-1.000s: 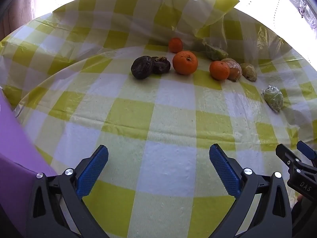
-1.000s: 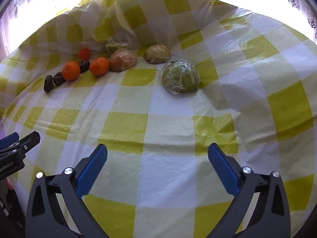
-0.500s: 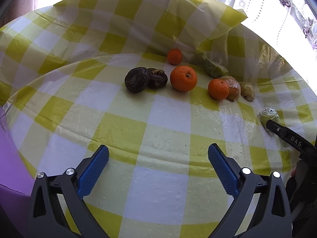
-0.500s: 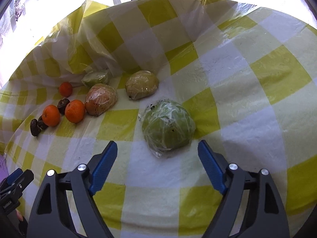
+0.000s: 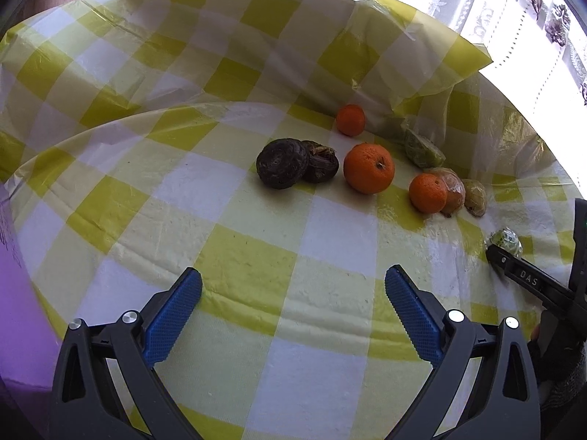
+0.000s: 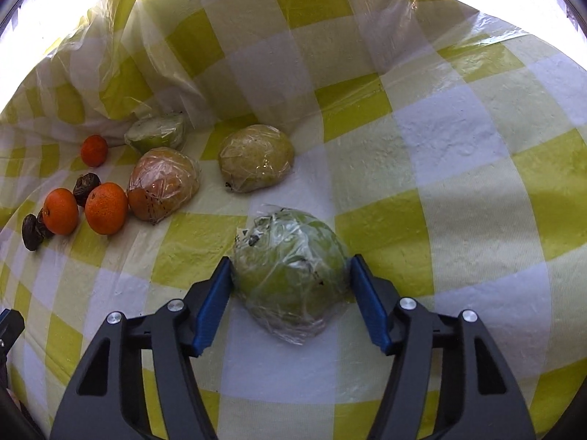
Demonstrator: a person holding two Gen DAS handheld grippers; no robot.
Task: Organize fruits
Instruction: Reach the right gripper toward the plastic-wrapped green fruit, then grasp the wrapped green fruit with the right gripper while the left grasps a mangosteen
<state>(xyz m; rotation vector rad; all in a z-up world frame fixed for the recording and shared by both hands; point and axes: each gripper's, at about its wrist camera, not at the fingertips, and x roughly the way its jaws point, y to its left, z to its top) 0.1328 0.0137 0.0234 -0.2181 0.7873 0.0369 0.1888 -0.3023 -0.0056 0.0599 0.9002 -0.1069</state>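
Note:
A green fruit in clear wrap (image 6: 290,267) lies on the yellow-checked tablecloth (image 6: 422,168). My right gripper (image 6: 290,262) straddles it with its jaws closing, and both blue pads touch the wrap. In the left wrist view the same fruit (image 5: 506,238) peeks out behind one of that gripper's fingers (image 5: 524,278) at the right edge. My left gripper (image 5: 293,275) is open over bare cloth with nothing between its pads. Ahead of it lie a large orange (image 5: 368,168), two smaller oranges (image 5: 427,192) and two dark wrinkled fruits (image 5: 282,163).
More wrapped fruits lie beyond the right gripper: a yellow one (image 6: 256,157), an orange-brown one (image 6: 163,183) and a pale green one (image 6: 156,134). The plastic cloth bunches up in folds (image 6: 146,55) behind them. A purple surface (image 5: 14,293) borders the table on the left.
My right gripper moved forward over the green wrapped fruit and closed from wide open until its pads touch it. The left gripper drifted and rolled a little; it stays open.

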